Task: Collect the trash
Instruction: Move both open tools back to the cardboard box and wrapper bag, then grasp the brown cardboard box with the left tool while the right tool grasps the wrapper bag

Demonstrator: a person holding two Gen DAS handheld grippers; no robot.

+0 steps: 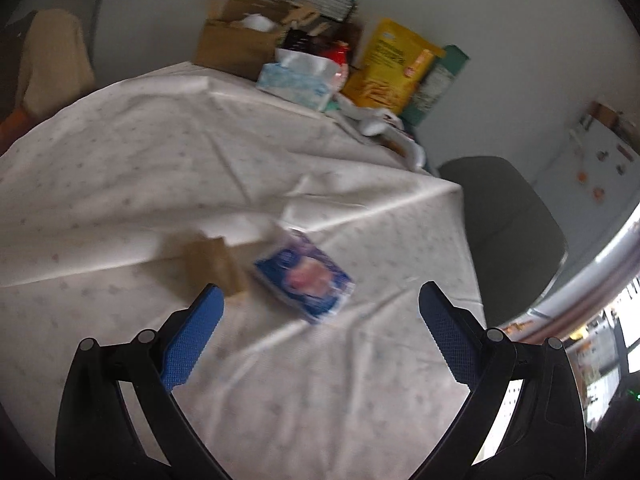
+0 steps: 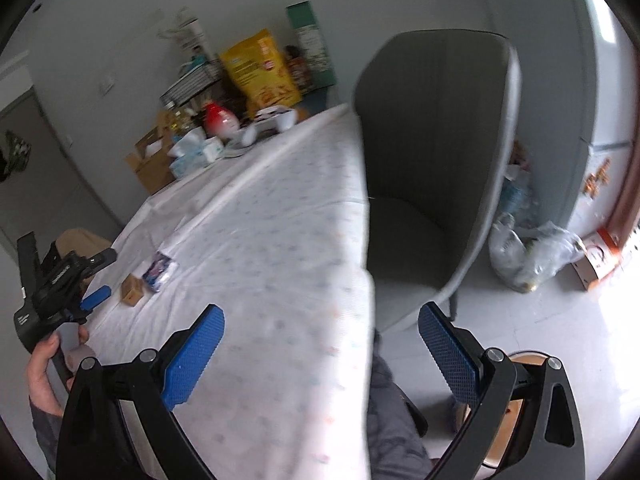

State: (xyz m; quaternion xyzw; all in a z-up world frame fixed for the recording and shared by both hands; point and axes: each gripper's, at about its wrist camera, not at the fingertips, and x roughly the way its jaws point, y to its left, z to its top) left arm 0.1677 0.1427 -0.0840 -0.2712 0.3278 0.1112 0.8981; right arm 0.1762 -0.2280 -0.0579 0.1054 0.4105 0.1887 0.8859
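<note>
A blue and purple wrapper packet (image 1: 306, 280) lies on the white tablecloth (image 1: 160, 160), with a small brown cardboard piece (image 1: 214, 268) just left of it. My left gripper (image 1: 320, 304) hovers open over the cloth, the packet just ahead between its blue fingers (image 1: 192, 344). In the right wrist view the packet (image 2: 160, 271) and the cardboard piece (image 2: 132, 289) sit far left, close to the left gripper (image 2: 96, 296) held by a hand (image 2: 44, 364). My right gripper (image 2: 320, 320) is open over the table's near edge, holding nothing.
At the table's far end stand a cardboard box (image 1: 240, 36), a tissue box (image 1: 298, 80), a yellow snack bag (image 1: 392, 68) and a green carton (image 1: 440, 80). A grey chair (image 2: 432, 160) stands beside the table. Clear plastic bags (image 2: 532, 252) lie on the floor.
</note>
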